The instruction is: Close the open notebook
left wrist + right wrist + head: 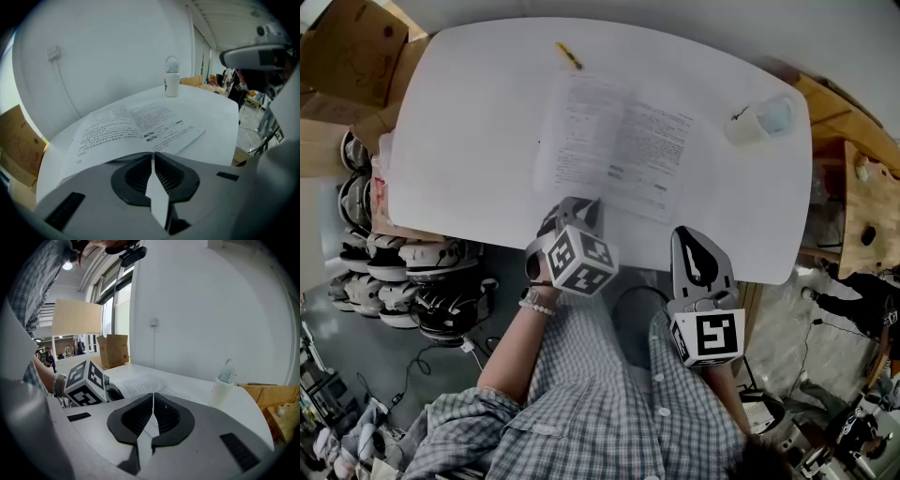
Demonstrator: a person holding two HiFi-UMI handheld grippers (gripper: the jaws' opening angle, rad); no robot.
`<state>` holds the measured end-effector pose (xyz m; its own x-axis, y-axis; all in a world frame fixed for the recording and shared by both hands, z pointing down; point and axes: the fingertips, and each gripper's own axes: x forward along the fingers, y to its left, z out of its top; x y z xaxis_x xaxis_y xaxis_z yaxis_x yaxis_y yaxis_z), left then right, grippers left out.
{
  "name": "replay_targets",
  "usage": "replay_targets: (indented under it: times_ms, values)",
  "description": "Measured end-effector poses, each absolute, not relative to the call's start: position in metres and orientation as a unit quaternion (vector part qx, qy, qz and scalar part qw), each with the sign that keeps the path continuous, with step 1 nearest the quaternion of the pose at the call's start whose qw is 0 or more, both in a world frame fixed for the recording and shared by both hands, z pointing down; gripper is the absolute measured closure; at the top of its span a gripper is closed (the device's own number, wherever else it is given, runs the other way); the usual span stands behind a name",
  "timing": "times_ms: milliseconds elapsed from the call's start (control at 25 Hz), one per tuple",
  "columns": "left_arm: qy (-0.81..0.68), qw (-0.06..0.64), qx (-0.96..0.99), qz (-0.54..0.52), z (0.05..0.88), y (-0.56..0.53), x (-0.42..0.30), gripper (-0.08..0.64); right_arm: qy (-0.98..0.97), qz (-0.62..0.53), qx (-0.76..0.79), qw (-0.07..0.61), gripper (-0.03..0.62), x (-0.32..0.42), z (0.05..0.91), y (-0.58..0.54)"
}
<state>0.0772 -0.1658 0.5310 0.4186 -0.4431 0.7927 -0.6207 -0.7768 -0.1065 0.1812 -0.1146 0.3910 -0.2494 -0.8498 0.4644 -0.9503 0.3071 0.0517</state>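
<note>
My left claw [584,204] sat shut and empty, its tips at the near edge of the open notebook [614,145], which lay flat in the middle of the bench [469,122]. My right claw [691,234] was shut on nothing too, over the bench's near edge. I judged the risk was snagging a single loose sheet and creasing it. The other was shoving the whole notebook across the smooth top, since nothing pinned it. Room looked generous: bare bench left of the pages, the bottle [759,120] well apart at far right, a yellow pen [569,55] just beyond the notebook's far edge.
</note>
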Motion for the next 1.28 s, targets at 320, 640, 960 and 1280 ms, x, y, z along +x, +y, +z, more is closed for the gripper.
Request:
replay_targets:
  times_ms: [320, 640, 960, 1280]
  values:
    - [-0.292, 0.023, 0.827, 0.480, 0.535, -0.161, 0.085, 0.534, -0.776, 0.129, 0.581, 0.209, 0.569, 0.187, 0.394, -0.111]
    - [-0.263, -0.001, 0.822, 0.506, 0.545, -0.156, 0.093, 0.534, -0.771, 0.133, 0.587, 0.208, 0.569, 0.191, 0.396, -0.108]
    - [-0.262, 0.020, 0.829, 0.494, 0.545, -0.155, 0.101, 0.535, -0.767, 0.134, 0.593, 0.205, 0.569, 0.200, 0.395, -0.106]
    - [-0.223, -0.008, 0.816, 0.534, 0.560, -0.152, 0.102, 0.525, -0.761, 0.142, 0.599, 0.206, 0.569, 0.206, 0.399, -0.106]
